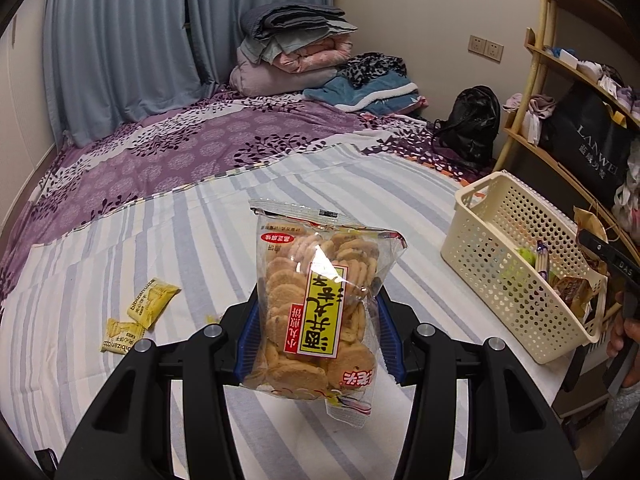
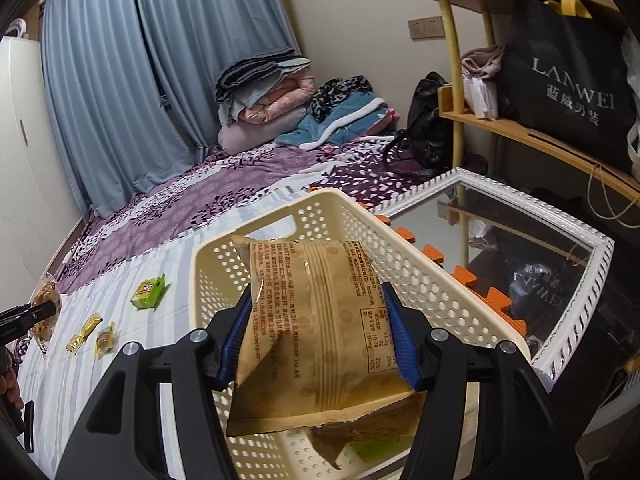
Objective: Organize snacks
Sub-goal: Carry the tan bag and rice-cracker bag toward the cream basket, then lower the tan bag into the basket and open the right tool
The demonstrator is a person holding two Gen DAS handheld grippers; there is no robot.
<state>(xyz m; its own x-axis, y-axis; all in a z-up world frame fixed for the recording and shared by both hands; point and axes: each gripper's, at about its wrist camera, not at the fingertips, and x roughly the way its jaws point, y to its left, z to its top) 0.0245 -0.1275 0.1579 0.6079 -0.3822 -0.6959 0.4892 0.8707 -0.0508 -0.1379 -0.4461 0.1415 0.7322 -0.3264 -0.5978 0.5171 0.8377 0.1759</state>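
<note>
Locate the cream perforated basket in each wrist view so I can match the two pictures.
Left wrist: the basket sits at right on the striped sheet, snacks inside.
Right wrist: the basket fills the centre, behind and under the tan packet held by the right gripper.
Shared landmark: folded bedding pile.

You are working in a home bedroom. The bed (image 1: 168,216), under a purple floral cover and a striped sheet, fills the room. At its far end sits a pile of folded quilts (image 1: 296,48), blue curtains (image 1: 120,40) hang behind it, and a wooden shelf (image 2: 540,136) with a shopping bag stands beside it.
</note>
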